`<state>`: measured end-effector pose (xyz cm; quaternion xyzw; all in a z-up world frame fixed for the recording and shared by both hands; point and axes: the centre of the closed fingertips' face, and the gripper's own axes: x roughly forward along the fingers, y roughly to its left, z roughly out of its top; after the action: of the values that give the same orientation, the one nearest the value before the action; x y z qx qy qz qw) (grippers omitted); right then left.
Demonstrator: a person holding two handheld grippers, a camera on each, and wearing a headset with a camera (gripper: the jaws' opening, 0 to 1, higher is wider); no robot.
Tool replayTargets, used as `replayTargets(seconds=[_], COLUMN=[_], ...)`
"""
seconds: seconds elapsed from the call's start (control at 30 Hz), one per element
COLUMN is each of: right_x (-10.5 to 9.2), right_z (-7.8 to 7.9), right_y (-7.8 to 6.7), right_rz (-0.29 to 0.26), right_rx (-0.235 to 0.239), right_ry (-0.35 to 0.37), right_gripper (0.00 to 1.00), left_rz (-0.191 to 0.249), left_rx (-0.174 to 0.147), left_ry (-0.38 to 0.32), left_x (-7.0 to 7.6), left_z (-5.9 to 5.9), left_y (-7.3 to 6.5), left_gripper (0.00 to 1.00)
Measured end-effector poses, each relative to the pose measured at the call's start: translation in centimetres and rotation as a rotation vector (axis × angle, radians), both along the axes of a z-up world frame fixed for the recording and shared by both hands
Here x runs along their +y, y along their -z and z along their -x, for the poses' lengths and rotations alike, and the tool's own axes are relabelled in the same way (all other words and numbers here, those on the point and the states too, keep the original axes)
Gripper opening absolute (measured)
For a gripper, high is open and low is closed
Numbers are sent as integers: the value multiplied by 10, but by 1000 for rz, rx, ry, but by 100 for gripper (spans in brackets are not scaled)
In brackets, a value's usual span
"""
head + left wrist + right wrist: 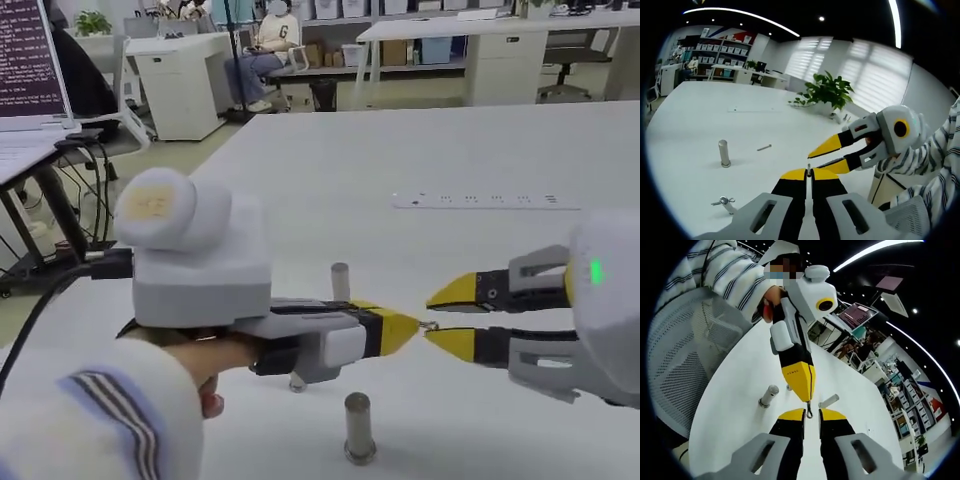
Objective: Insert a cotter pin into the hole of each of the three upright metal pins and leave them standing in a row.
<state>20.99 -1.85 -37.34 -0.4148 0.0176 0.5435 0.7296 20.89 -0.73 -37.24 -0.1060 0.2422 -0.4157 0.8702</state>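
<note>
The left tool (pixel 412 328) pinched a cotter (pixel 810 410), the right tool (pixel 432 318) gaped at its tip, and two upright pins (pixel 358 425) looked empty.

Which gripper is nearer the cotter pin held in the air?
Left. The left gripper is shut on the cotter pin; the right gripper is open, with the pin's free end between its jaws.
</note>
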Motion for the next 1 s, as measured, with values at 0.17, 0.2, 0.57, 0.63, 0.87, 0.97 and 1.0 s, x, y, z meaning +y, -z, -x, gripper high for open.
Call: replayTargets(seconds=[0.17, 0.2, 0.57, 0.63, 0.87, 0.97, 1.0], right_x=[-4, -6, -4, -4, 2, 2, 2], right_z=[-1, -3, 17, 15, 32, 37, 39], right_y=[2, 1, 18, 17, 20, 24, 25], right_rz=[-89, -98, -165, -176, -239, -221, -215], right_rx=[139, 138, 465, 452, 593, 613, 621], right_ry=[46, 48, 30, 32, 3, -2, -4], right_gripper=[13, 12, 10, 10, 9, 6, 5], left_rz=[-14, -19, -95, -107, -132, -146, -147], left_rx=[-28, -35, -145, -167, -182, -199, -201], left_ry=[20, 27, 119, 146, 200, 228, 235], left_x=[-1, -2, -7, -8, -9, -10, -10], left_z=[3, 4, 22, 25, 34, 38, 39], left_y=[-2, -2, -1, -1, 2, 4, 5], left_gripper=[0, 0, 0, 0, 0, 0, 0])
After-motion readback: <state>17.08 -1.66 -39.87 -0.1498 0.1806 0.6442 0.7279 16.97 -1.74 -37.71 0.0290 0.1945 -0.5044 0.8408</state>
